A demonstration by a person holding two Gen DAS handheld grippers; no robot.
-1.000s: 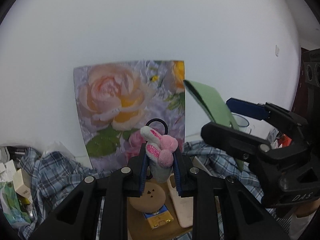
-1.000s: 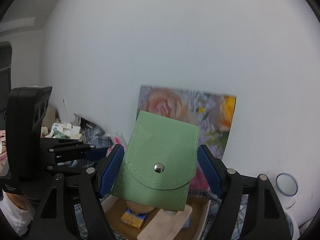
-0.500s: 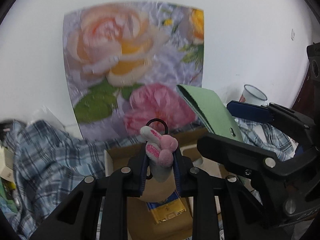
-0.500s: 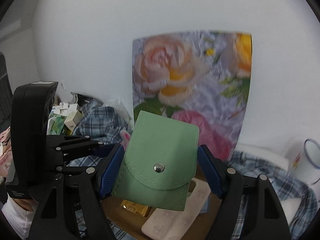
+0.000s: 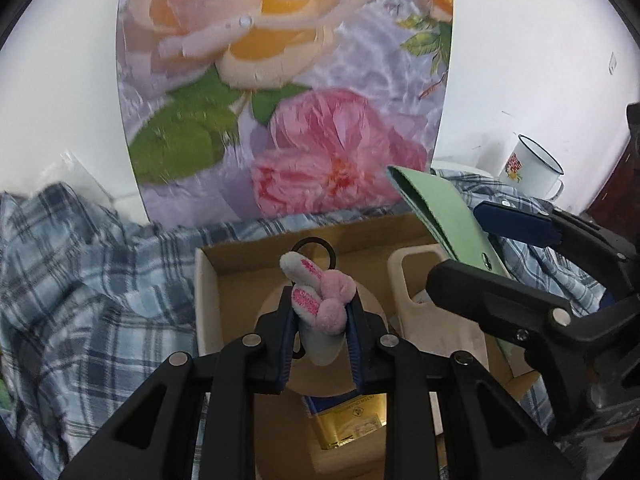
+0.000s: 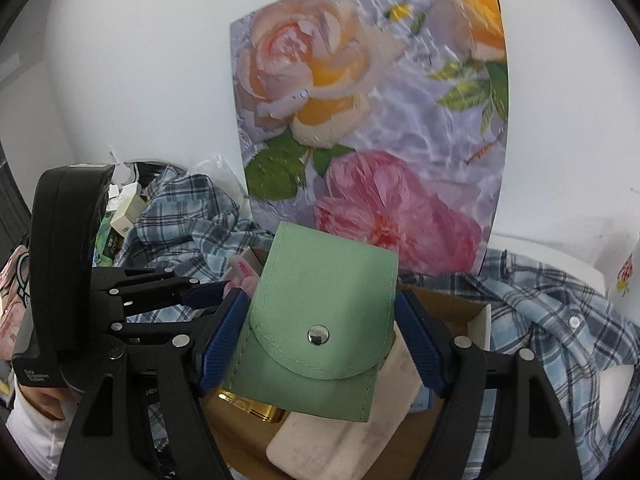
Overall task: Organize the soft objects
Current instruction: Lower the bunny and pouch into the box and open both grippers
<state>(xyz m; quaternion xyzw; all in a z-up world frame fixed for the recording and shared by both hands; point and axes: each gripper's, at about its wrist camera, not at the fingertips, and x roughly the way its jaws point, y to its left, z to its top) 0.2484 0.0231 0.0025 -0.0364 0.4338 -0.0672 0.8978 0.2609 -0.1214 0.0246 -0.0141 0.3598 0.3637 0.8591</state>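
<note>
Low in the middle of the left wrist view, the left gripper [image 5: 320, 320] is clamped narrow on a small plush bunny [image 5: 320, 304] — pink pompoms and white ears poke up between the blue pads, with a black ring [image 5: 313, 249] behind it. It hangs over the open cardboard box [image 5: 206, 280], which sits on a plaid cloth [image 5: 88, 272] at lower centre. To do this step well, I would lower the bunny into the bare left part of the box, beside the round tan pad [image 5: 372, 308], and release only once it touches the floor, so it does not bounce out. In the right wrist view, the right gripper [image 6: 320, 340] pinches a green snap pouch [image 6: 320, 320] by its side edges at centre frame, also above the box; it should go down flat, clear of the cream case [image 6: 340, 440] and the gold box [image 6: 256, 406], one hand at a time to avoid a clash. Readable writing is scarce: the gold box's print is too small, the mug [image 5: 532, 168] at the right edge of the left view shows only a coloured emblem, and the left gripper's label in the right view is blurred.
</note>
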